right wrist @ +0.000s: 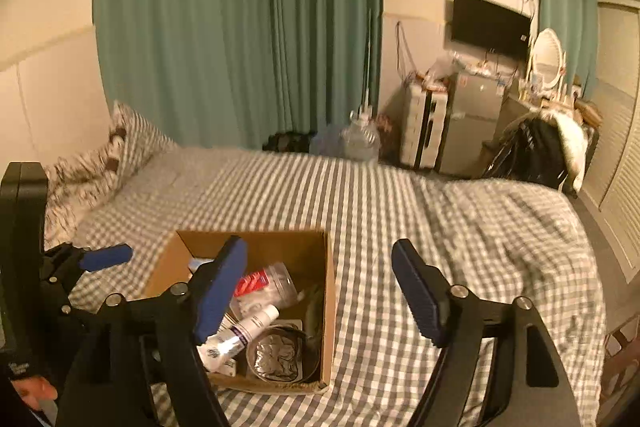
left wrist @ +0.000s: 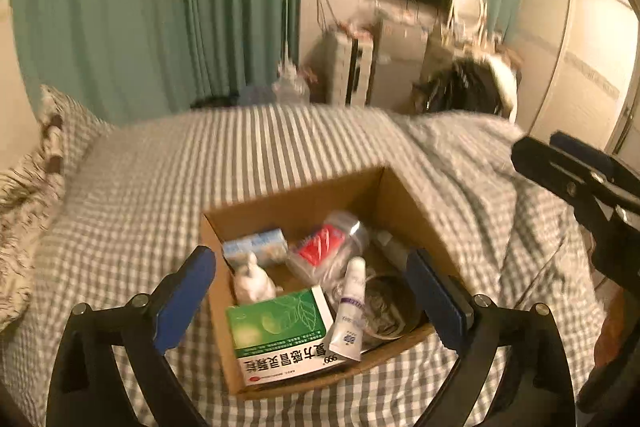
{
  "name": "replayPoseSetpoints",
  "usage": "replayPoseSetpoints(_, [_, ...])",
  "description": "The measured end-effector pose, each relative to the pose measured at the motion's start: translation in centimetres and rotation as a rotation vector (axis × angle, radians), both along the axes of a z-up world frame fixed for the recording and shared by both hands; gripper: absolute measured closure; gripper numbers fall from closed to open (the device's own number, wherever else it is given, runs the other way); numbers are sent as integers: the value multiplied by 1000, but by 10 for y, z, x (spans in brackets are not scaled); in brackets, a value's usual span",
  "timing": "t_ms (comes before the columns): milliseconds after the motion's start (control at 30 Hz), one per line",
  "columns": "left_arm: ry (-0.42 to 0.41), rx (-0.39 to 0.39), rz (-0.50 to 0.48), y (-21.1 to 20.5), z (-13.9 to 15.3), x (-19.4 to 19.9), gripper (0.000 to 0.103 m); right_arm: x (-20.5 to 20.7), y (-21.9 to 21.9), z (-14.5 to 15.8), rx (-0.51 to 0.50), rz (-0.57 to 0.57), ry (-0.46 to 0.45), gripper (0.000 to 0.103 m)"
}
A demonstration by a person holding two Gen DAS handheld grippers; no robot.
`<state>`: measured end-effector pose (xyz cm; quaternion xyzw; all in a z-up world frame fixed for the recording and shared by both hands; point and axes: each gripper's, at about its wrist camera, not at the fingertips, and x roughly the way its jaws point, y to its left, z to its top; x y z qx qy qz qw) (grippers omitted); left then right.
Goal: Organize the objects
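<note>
An open cardboard box (left wrist: 304,201) sits on the checked bed. It holds a green medicine carton (left wrist: 280,331), a white tube (left wrist: 350,311), a clear jar with a red label (left wrist: 332,247), a blue-white carton (left wrist: 256,247), a white figurine (left wrist: 252,281) and a round metal tin (left wrist: 384,301). My left gripper (left wrist: 316,297) is open and empty, its pads on either side of the box. My right gripper (right wrist: 320,291) is open and empty over the box's right wall (right wrist: 330,291); it also shows in the left wrist view (left wrist: 560,167).
The checked bedspread (right wrist: 380,211) lies rumpled at the right. Pillows (right wrist: 92,171) lie at the left. Green curtains (right wrist: 240,27), a large water bottle (right wrist: 360,139), a small fridge (right wrist: 472,123) and a chair with dark clothes (right wrist: 536,151) stand beyond the bed.
</note>
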<state>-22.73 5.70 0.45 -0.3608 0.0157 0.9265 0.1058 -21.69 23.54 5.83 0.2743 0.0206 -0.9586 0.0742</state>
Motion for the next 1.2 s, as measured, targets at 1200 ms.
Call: replayPoseSetpoints(1200, [478, -3, 212, -34, 47, 203, 0, 218, 3, 3, 20, -76, 362, 0])
